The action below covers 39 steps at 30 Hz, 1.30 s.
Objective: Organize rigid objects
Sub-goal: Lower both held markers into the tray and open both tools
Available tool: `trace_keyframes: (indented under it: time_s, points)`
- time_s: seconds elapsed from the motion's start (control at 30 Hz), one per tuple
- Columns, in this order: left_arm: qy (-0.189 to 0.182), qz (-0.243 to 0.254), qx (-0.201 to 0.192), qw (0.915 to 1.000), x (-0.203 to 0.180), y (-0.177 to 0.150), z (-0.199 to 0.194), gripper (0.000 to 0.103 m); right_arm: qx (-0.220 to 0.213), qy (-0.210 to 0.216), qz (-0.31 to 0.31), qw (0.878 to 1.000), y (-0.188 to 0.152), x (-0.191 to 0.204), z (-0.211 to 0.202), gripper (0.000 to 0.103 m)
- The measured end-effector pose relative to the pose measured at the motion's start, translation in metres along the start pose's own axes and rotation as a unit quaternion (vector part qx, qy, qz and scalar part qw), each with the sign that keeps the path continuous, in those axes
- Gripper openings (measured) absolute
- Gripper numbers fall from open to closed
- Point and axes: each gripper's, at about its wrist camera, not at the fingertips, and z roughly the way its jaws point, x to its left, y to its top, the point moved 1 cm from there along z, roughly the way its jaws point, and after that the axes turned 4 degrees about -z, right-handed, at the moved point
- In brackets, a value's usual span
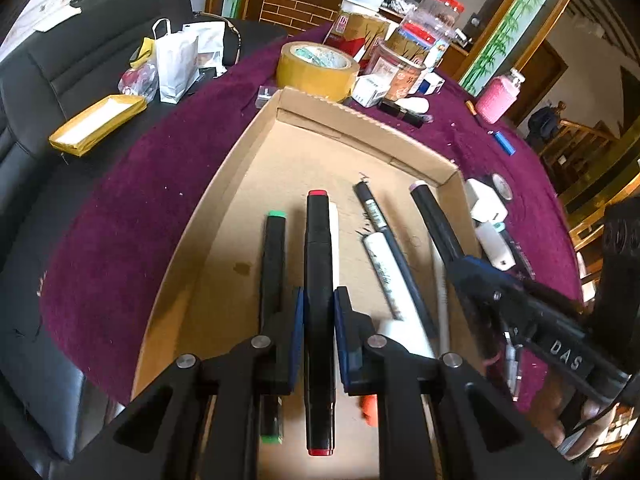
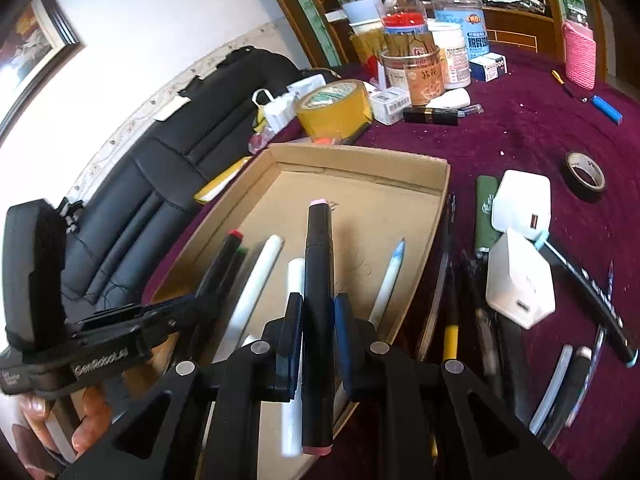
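Note:
A shallow cardboard box lies on a purple cloth. My left gripper is shut on a black marker with red caps, held over the box. A green-capped marker and white pens lie in the box. My right gripper is shut on a black marker with pink caps, also over the box; it shows in the left wrist view at the box's right side. A white pen and a blue-tipped pen lie in the box.
Right of the box lie two white chargers, a green tube, several pens and a black tape roll. Behind it stand a yellow tape roll, jars, a pink-sleeved bottle. A black sofa is left.

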Motion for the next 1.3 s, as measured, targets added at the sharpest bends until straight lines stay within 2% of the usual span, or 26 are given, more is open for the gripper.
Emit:
trace_keyframes:
  time_s: [0.5,0.93,0.97,1.07,1.23,1.3]
  points:
    - [0.015,0.010,0.022,0.9996,0.004,0.005,0.022,0.014,0.032,-0.032,-0.011,0.999,0.026,-0.005,0.038,0.016]
    - [0.018,0.021,0.019,0.9994,-0.001,0.003,0.023,0.015,0.053,-0.074,-0.037,0.995,0.027,-0.001,0.054,0.017]
    - [0.017,0.018,0.018,0.9995,-0.001,0.003,0.022,0.018,0.054,-0.072,-0.037,0.995,0.027,-0.001,0.054,0.018]
    - [0.019,0.017,0.007,0.9997,-0.003,0.002,0.018,0.045,0.055,-0.061,-0.028,0.996,0.027,-0.003,0.051,0.026]
    - [0.009,0.008,-0.003,0.9999,-0.009,-0.003,0.007,0.046,0.028,-0.035,-0.003,0.999,0.021,-0.010,0.019,0.028]
    - [0.002,0.021,-0.013,0.9997,-0.022,-0.009,0.001,0.046,0.011,-0.017,0.013,1.000,0.014,-0.017,0.000,0.031]
